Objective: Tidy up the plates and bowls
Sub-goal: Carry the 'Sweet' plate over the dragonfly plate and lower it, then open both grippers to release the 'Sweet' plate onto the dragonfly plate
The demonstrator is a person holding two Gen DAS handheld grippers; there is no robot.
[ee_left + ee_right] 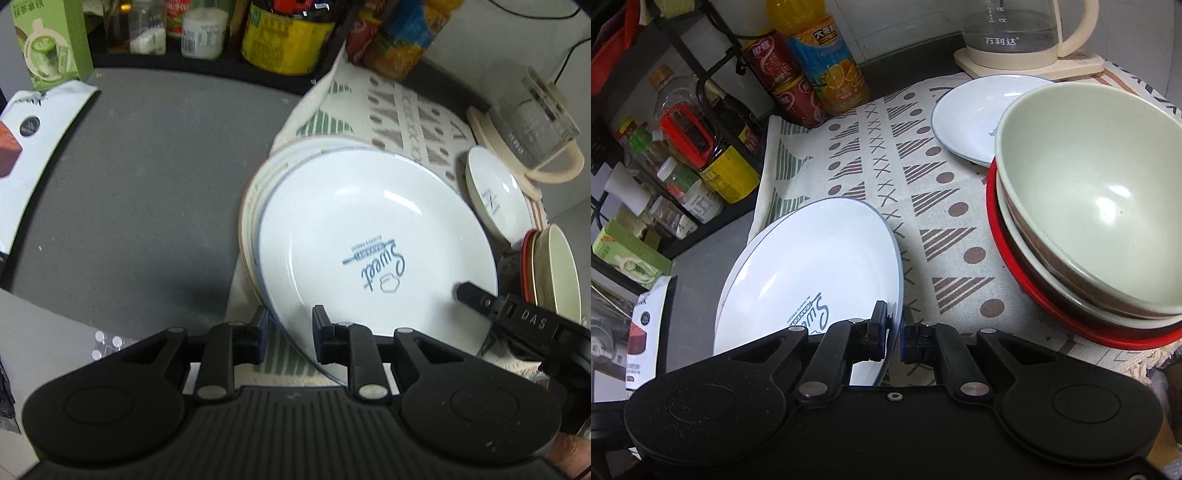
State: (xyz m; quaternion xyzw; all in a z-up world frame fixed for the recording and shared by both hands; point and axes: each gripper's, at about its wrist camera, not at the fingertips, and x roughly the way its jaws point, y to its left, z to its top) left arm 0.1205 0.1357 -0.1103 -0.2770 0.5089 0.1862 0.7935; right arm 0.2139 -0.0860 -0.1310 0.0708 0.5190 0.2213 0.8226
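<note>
Patterned cloth [886, 177] | "Sweet" plate [376, 243] clamped: left tongs [288, 332], right tongs [894, 336]

Beside the patterned cloth [886, 177] the counts run so. Plates: one large white plate [369, 236] printed "Sweet" on top of a plate stack [255, 206] at the cloth's left edge (at least two more rims show beneath, exact number unclear), plus one small white plate [964, 118] at its far side. Bowls: one nested bowl stack [1089, 206] at the cloth's right, about three deep. One glass kettle [1027, 33] behind the cloth. Two red cans [786, 85], one orange bottle [827, 62].
</note>
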